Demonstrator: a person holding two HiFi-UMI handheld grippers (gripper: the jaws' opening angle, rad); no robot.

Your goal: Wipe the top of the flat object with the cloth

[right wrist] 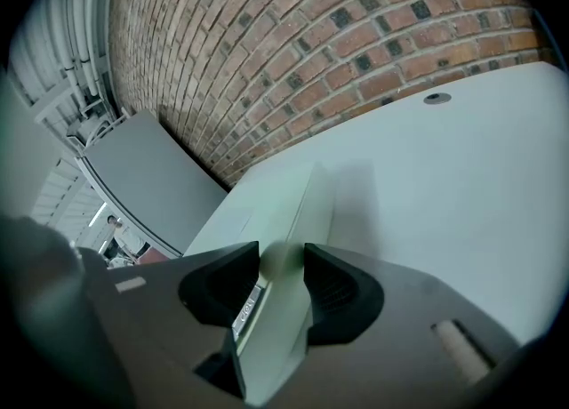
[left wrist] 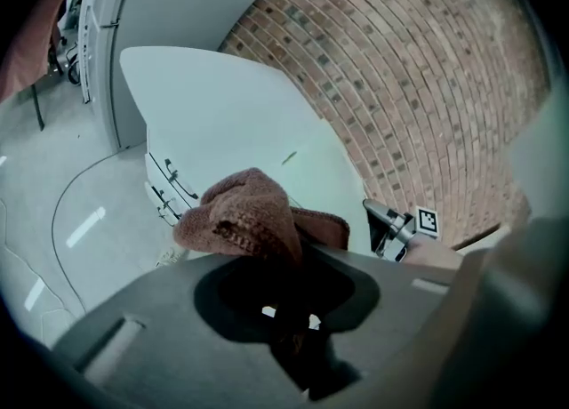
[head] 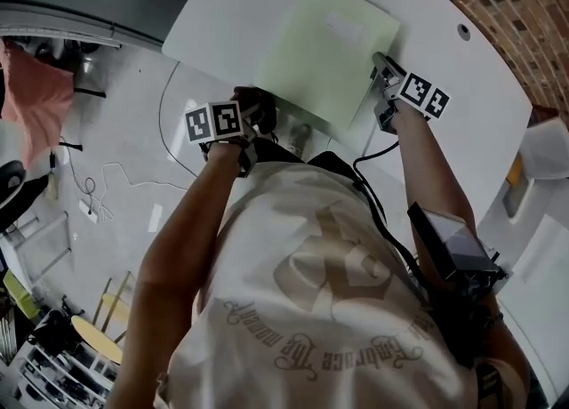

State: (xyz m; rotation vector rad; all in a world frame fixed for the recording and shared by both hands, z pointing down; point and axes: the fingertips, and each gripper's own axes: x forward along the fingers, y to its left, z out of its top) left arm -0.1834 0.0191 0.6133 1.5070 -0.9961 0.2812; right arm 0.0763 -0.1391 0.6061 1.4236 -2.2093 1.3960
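Note:
The flat object (head: 324, 47) is a pale green slab lying on the white table (head: 462, 132). My right gripper (head: 380, 65) stands at its right edge, and in the right gripper view that edge (right wrist: 276, 220) runs between the two pads of the right gripper (right wrist: 283, 260), which are shut on it. The brown cloth (left wrist: 249, 216) is bunched in my left gripper (left wrist: 289, 260), which is shut on it. In the head view the left gripper (head: 258, 109) sits at the table's near edge, just off the slab's near left corner. The cloth hides the left fingertips.
A brick wall (right wrist: 356, 34) runs behind the table. A round cable hole (head: 463, 31) sits in the tabletop at the far right. Drawers with handles (left wrist: 169, 185) hang under the table. Cables (head: 107, 176) lie on the grey floor at left.

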